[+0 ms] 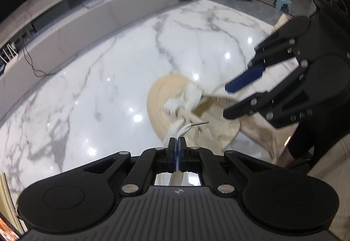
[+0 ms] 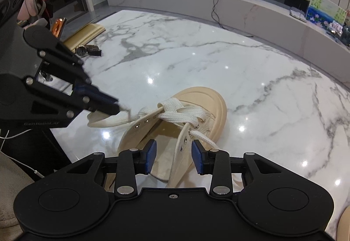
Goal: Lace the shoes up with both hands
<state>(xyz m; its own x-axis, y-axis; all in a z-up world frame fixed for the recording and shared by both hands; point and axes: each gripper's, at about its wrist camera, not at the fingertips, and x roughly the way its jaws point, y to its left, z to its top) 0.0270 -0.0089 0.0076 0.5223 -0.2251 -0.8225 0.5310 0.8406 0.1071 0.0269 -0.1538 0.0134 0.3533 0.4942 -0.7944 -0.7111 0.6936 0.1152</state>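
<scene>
With the left gripper (image 1: 177, 142) jaws pinching the white woven lace (image 1: 182, 130) near its aglet and the right gripper (image 2: 174, 156) jaws spread astride an eyelet flap of the cream canvas shoe (image 2: 175, 123) on the white marble surface (image 2: 251, 70), the unheld shoe could shift and the short lace tip miss its eyelet.

The sneaker (image 2: 192, 109) is cream canvas with a beige rubber toe, white woven laces (image 2: 175, 113) and silver eyelets. Both black grippers carry blue finger pads (image 2: 151, 156). The tabletop (image 2: 218, 61) is glossy white marble, grey-veined.
</scene>
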